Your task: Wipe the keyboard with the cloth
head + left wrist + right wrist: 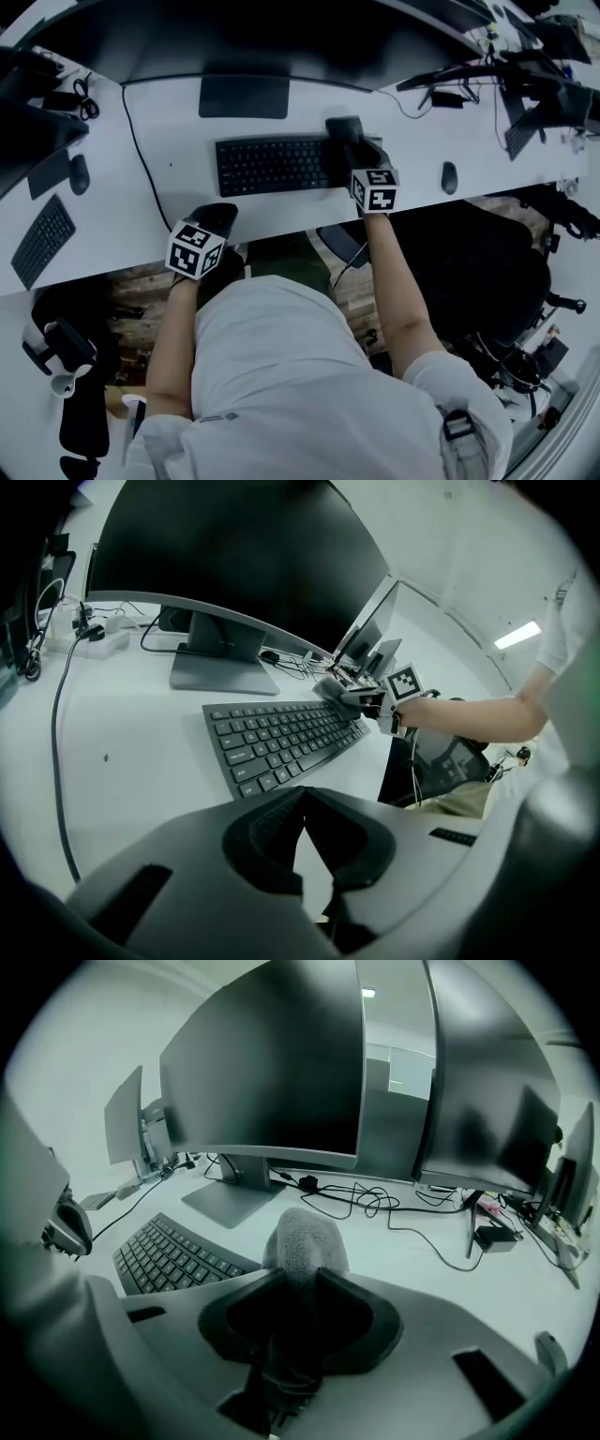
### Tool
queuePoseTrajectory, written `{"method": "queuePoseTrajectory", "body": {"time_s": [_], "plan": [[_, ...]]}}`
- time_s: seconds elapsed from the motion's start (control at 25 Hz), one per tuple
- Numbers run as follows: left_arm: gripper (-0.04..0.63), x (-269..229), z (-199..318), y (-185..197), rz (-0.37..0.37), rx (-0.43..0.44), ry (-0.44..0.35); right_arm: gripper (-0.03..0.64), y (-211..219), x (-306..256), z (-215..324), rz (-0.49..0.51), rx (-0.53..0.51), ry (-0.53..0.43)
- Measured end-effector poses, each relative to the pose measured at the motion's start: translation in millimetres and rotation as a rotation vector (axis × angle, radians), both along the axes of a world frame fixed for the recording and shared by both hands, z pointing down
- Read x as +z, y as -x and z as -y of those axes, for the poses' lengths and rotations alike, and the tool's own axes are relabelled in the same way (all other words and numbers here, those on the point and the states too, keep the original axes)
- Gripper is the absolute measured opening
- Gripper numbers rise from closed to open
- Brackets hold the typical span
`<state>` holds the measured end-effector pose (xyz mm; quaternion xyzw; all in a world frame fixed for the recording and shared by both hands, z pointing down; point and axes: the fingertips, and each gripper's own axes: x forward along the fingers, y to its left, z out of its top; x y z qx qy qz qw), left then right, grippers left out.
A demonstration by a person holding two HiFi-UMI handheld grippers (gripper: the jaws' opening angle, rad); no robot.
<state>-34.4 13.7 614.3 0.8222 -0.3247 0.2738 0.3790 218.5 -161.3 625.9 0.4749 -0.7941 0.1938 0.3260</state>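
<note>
Right gripper (302, 1279) is recorded with jaws closed on a grey fluffy cloth (305, 1237); a wad of it protrudes ahead of the tips. Black flat keyboard (167, 1258) is noted to the left of this gripper, with its right end just under the wad. Contact with the keys looks likely from the left gripper view but cannot be confirmed.

Left gripper (303, 803) is observed with tips brought together and nothing held. It is positioned at the near edge of the white desk (122, 761), and the keyboard lies ahead of it and slightly to the right. Grey monitor stand (230, 1199) is seen beyond the keyboard, ahead and left of the right gripper.

Step judged in hand: wiping, at the right end of the keyboard.

- Cloth to be pressed lightly and evenly on the key tops.
- Strokes to be drawn leftwards, row by row, and overlapped.
- Sliding under drag is possible, so the left edge could be steadied by the empty left gripper.
- Hard jaw tips are to be held clear of the keys.
</note>
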Motion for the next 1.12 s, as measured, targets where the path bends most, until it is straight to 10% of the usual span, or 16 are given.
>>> {"method": "queuePoseTrajectory", "body": {"time_s": [1.12], "plan": [[0.0, -5.2, -10.8, 19.9, -0.021, 0.125, -0.024, 0.115, 9.6, 13.8, -85.3, 0.003, 0.105, 0.021]]}}
